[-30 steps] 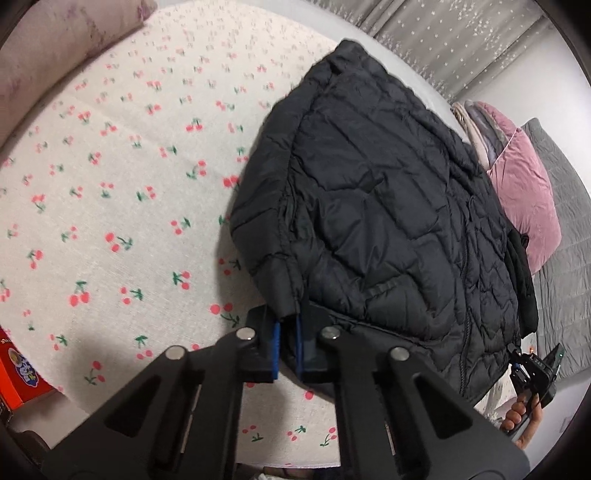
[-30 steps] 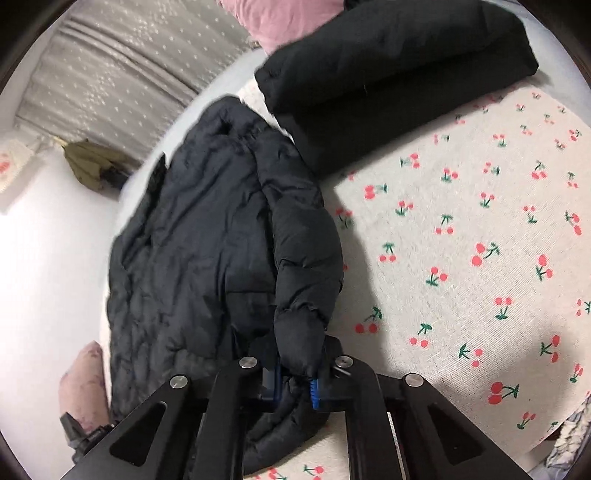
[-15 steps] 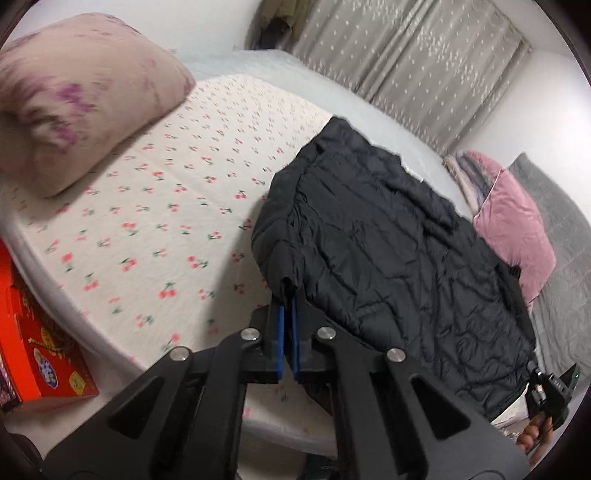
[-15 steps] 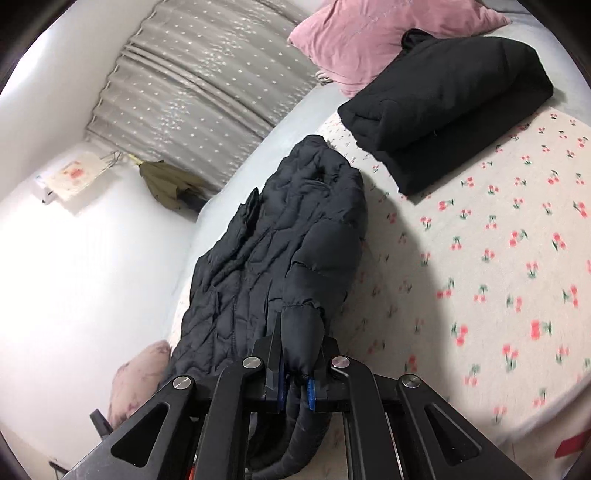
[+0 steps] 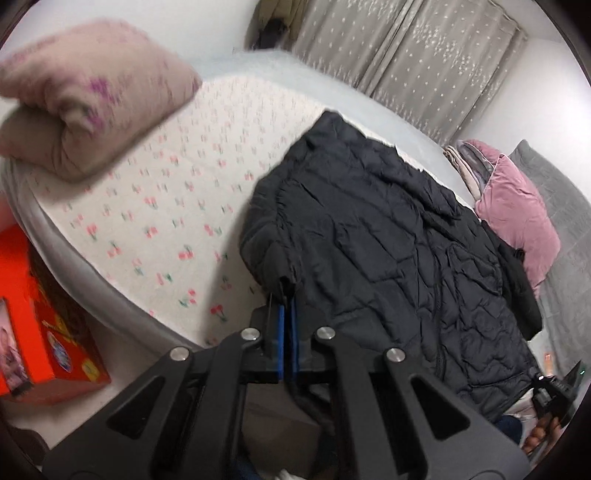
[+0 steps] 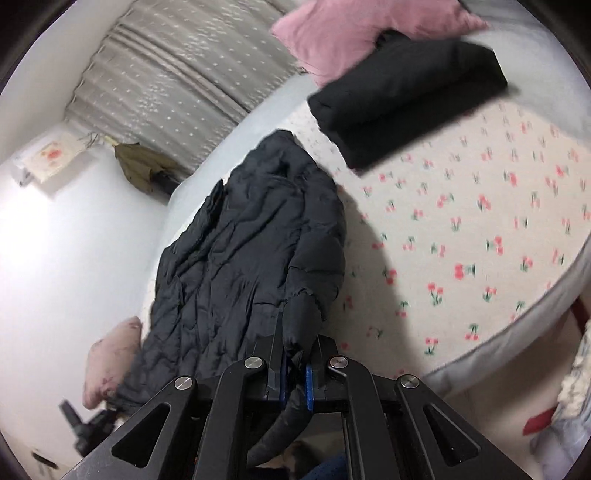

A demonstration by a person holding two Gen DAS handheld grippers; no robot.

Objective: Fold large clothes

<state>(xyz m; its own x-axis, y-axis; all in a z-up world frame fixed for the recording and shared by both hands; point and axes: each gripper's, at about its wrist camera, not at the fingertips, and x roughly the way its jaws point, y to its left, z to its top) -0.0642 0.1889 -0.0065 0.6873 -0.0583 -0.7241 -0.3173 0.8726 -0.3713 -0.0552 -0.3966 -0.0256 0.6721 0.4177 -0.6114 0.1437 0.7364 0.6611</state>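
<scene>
A large black quilted puffer jacket (image 5: 388, 251) lies stretched across the cherry-print bed sheet (image 5: 155, 206), its near end pulled past the bed's edge. My left gripper (image 5: 286, 317) is shut on the jacket's near hem corner. My right gripper (image 6: 295, 365) is shut on another part of the near edge, where a puffy cuff-like fold (image 6: 301, 317) bulges from between the blue pads. The jacket (image 6: 251, 258) runs away from me toward the curtain. Each gripper shows small in the other's view, the right one (image 5: 554, 398) and the left one (image 6: 88, 424).
A folded black garment (image 6: 402, 99) and a pink cushion (image 6: 354, 33) lie at the bed's far side. A beige pillow (image 5: 85, 110) sits at the left end. An orange box (image 5: 40, 332) stands on the floor by the bed. Grey curtains (image 5: 406, 62) hang behind.
Both grippers have drawn back and up from the bed, still holding the jacket, dragging its near end over the mattress edge. More of the room and floor shows now.
</scene>
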